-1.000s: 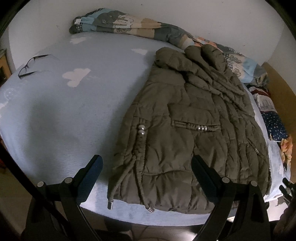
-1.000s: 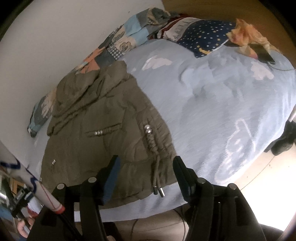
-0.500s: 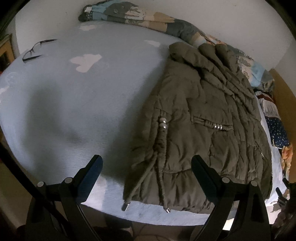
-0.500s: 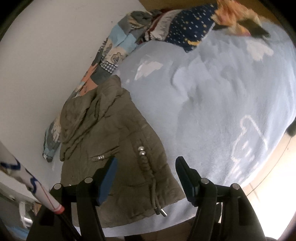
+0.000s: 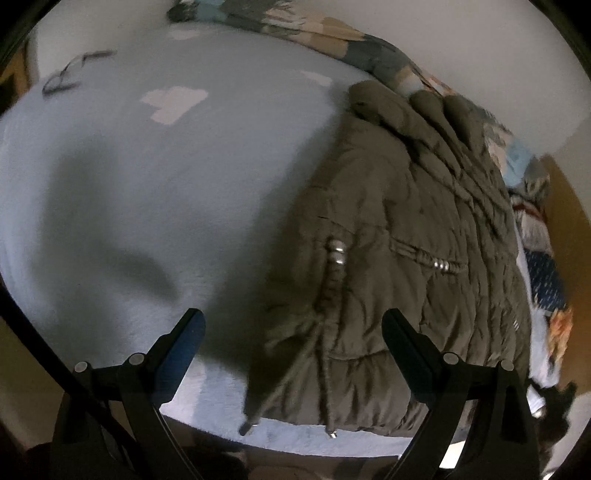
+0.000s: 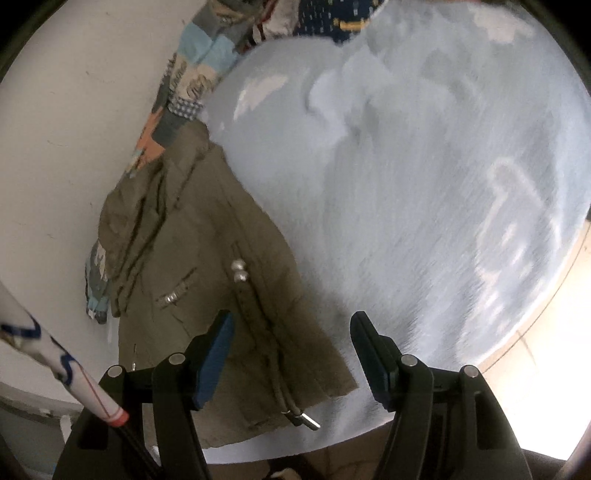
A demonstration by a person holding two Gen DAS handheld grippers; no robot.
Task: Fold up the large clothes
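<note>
An olive padded jacket [image 5: 399,236] lies folded lengthwise on a light blue bed sheet [image 5: 155,192], collar far, hem near the front edge, drawstrings [image 5: 317,354] hanging off the hem. It also shows in the right wrist view [image 6: 207,266]. My left gripper [image 5: 291,332] is open and empty, above the jacket's left hem corner. My right gripper [image 6: 291,332] is open and empty, above the jacket's right hem corner and its drawstring tips [image 6: 303,417].
A patchwork blanket [image 5: 317,33] runs along the wall behind the jacket. Eyeglasses [image 5: 70,70] lie on the sheet at far left. A dotted navy pillow [image 5: 546,280] lies at the right. The bed's front edge [image 6: 351,432] is close below the grippers.
Both grippers have moved closer and lower toward the jacket's hem; the left view has shifted left, the right view has shifted right. The jacket has not moved. Both stay open.
</note>
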